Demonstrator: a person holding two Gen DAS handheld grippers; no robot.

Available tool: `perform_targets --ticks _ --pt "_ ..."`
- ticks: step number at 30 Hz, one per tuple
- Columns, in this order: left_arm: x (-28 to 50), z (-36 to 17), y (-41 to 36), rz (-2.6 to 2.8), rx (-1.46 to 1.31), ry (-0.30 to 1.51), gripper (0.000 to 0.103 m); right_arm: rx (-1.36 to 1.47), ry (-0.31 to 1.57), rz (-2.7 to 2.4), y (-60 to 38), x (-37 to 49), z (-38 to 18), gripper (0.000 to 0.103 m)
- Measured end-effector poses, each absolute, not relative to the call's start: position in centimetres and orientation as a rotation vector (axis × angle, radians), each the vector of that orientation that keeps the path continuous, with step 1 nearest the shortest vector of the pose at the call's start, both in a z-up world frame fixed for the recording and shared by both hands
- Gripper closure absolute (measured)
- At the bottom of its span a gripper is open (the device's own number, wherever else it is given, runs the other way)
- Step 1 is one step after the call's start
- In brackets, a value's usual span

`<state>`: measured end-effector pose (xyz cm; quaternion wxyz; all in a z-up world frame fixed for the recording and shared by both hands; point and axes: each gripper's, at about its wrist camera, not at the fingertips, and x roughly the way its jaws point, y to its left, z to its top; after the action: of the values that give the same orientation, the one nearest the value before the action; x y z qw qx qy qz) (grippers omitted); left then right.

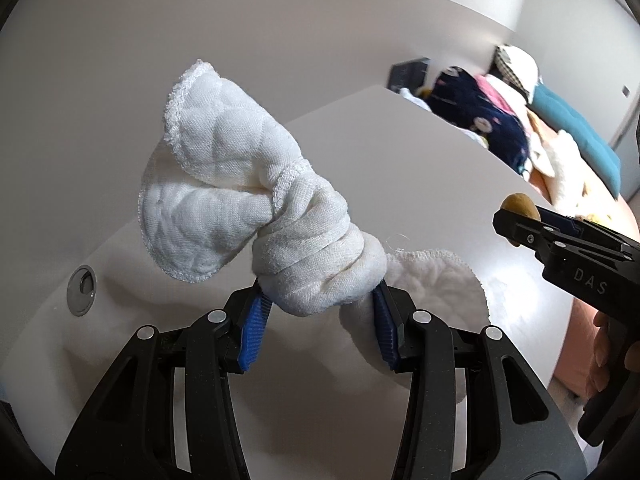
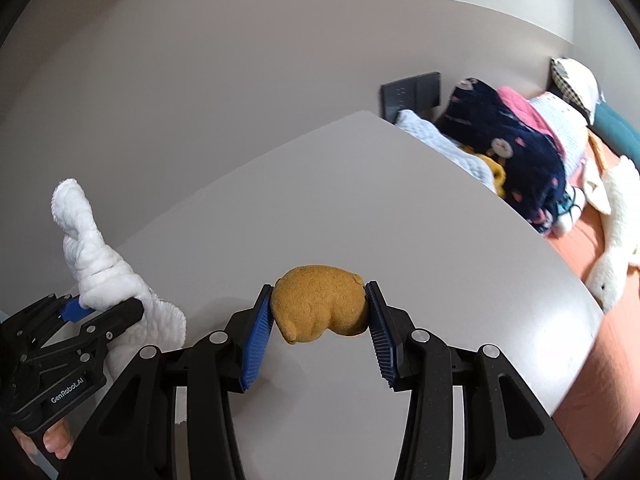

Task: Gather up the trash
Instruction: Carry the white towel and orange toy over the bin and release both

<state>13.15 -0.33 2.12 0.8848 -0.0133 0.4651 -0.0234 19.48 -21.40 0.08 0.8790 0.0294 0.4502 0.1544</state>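
Left tool (image 1: 320, 300) clamped on white cloth (image 1: 248, 200) | right tool (image 2: 320, 316) clamped on tan sponge (image 2: 320, 304)

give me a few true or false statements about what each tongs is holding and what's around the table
1. The left tongs grip a twisted white cloth. True.
2. The right tongs are empty. False: they pinch a tan sponge-like lump.
3. The cloth lies flat on the white table. False: it is held up off it.
4. A dark patterned fabric lies beyond the table's far edge. True.
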Motion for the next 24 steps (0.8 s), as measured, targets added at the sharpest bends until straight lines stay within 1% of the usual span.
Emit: perform_targets --ticks 15,24 --pt "10.7 2.5 -6.6 -0.192 0.048 0.97 0.057 0.127 0.934 0.236 -27.6 12.9 0.4 0.056" --pt "9.5 2.3 -11.9 -0.314 0.122 0.97 0.057 0.171 0.939 0.157 -32.0 9.4 0.3 0.056"
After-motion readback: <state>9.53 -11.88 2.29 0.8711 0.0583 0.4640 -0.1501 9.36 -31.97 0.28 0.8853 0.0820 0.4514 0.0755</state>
